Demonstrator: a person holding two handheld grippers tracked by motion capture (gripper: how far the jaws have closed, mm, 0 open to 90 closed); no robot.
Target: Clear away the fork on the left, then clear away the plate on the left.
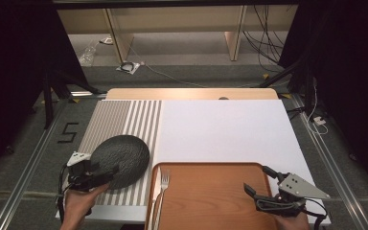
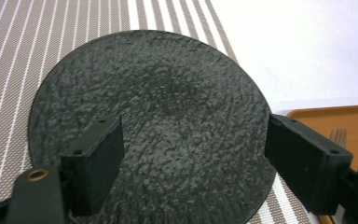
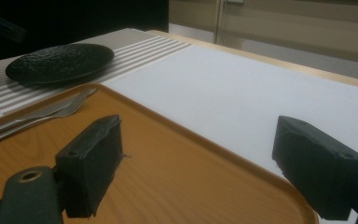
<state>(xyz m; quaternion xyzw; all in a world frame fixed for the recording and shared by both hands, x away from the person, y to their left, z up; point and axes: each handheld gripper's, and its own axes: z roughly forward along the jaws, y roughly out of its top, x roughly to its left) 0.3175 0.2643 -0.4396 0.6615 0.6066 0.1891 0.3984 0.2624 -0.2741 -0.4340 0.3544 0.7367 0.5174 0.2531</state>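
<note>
while your left gripper is hovering over the near edge of the round black rough-textured plate, its jaws are standing wide apart with nothing between them. the plate is lying flat on the grey-and-white striped placemat at the left of the table, just beside the left rim of the orange wooden tray. in the left gripper view the plate is spreading across the gap: the left jaw is showing above its surface, the right jaw off its right edge. whether either pad is touching the plate cannot be told.

if you are going for the plate, you are needing a rim grip, not a top press. judged from these views, the plate is far too broad to span, so you should be tilting the gripper to bring one jaw under the lip and one over it, then closing slowly. a shallow, rough rim is likely to slip if pinched near its very edge.

your right gripper is waiting over the tray's right side, jaws also wide and empty. the silver metal fork is lying along the tray's left edge, close to the plate; you should be keeping your lift path clear of it.
</note>
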